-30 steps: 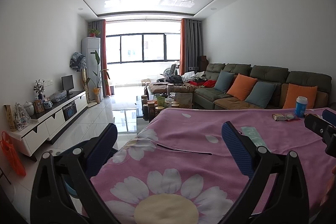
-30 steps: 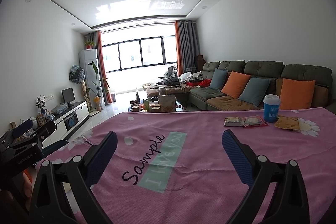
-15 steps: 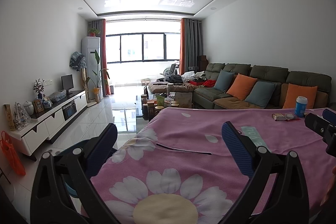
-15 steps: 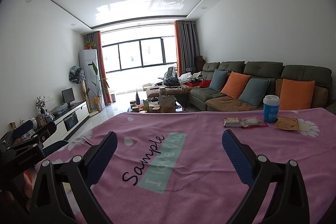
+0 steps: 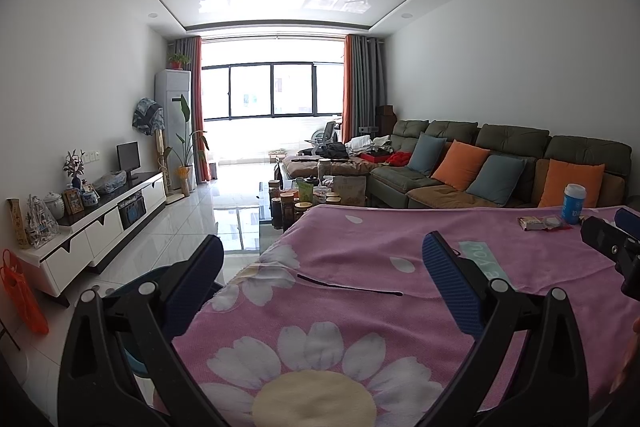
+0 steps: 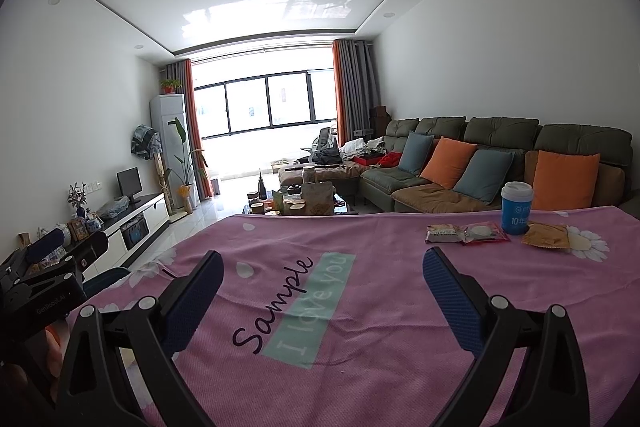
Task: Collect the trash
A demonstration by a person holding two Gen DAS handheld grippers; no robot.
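Both jaws released, empty. Send right gripper (image 6: pixel 322 281) low to wrappers (image 6: pixel 466 233) (skirt cup (image 6: pixel 517 207)).

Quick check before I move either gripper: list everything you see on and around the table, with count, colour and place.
tablecloth: one, pink with daisies and a "Sample I love you" print, covering the table.
cup: one, blue with a white lid, far right of the cloth.
snack wrappers: two, brownish and red-edged, left of the cup.
brown packet: one, right of the cup.
sofa: one, dark green, along the right wall.
cushions: four, two orange and two grey-blue, on the sofa.
TV cabinet: one, white, left wall.
left gripper: open, over the cloth's left edge.
right gripper: open, over the print.
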